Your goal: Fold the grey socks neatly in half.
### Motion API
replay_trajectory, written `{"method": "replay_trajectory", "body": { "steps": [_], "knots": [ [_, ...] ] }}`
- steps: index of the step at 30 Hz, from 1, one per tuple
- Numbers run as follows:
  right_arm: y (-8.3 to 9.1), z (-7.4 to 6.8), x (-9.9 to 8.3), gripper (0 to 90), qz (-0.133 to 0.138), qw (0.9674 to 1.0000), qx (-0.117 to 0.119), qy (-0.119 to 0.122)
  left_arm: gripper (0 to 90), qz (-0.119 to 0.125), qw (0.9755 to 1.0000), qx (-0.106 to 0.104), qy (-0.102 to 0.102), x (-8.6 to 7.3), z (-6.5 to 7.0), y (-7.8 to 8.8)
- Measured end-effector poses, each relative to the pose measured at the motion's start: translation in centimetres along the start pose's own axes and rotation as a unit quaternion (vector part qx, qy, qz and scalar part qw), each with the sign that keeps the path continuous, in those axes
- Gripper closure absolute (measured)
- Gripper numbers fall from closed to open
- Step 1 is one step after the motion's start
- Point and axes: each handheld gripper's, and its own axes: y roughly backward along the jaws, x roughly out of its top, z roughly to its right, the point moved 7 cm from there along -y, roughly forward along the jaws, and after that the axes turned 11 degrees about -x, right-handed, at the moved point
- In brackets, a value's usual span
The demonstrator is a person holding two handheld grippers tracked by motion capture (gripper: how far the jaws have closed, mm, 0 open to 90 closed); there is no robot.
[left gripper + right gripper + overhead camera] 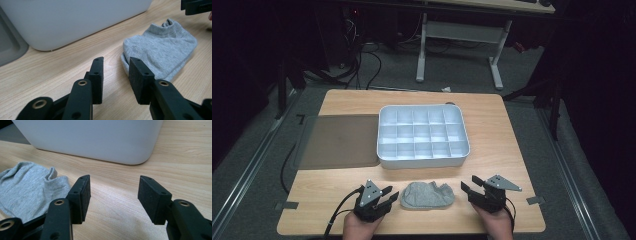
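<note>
A grey ankle sock lies crumpled on the wooden table near its front edge, between my two grippers. My left gripper rests just left of the sock, jaws partly open with nothing between them. In the left gripper view the sock lies just beyond and to the right of the left gripper. My right gripper sits right of the sock, jaws wide open and empty. The right gripper view has the sock to the left of the right gripper.
A white compartment box with several empty cells stands mid-table behind the sock, its wall close ahead of both grippers. A flat grey-brown lid lies to its left. Bare wood stretches right of the box.
</note>
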Motion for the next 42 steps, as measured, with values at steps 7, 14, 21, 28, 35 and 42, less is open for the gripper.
{"method": "replay_trajectory", "body": {
  "steps": [7,14,21,28,35,42],
  "knots": [
    [0.0,-0.2,-0.1,44.9,-0.003,1.0,0.005,0.003,65.5,0.006,0.9999,-0.01,-0.001,0.7,1.0,-0.7],
    [0.1,-0.5,0.0,45.8,-0.002,0.9999,0.009,0.007,67.4,-0.011,0.9998,-0.008,-0.012,1.0,2.7,-3.0],
    [0.6,-2.0,0.0,55.6,-0.017,0.9984,0.054,0.002,87.5,-0.03,0.999,0.03,-0.015,0.6,2.7,-4.2],
    [0.1,-4.4,-0.6,57.1,-0.048,0.9956,0.073,0.032,90.0,-0.021,0.999,0.037,-0.013,0.7,2.5,-4.0],
    [-0.3,-5.0,-1.0,57.1,-0.064,0.9945,0.068,0.048,90.0,-0.005,0.999,0.04,-0.02,1.0,2.5,-3.3],
    [-0.7,-5.2,-1.3,57.4,-0.074,0.9937,0.061,0.058,74.2,-0.037,0.998,0.036,-0.038,0.5,2.5,-4.0]
  ]
}}
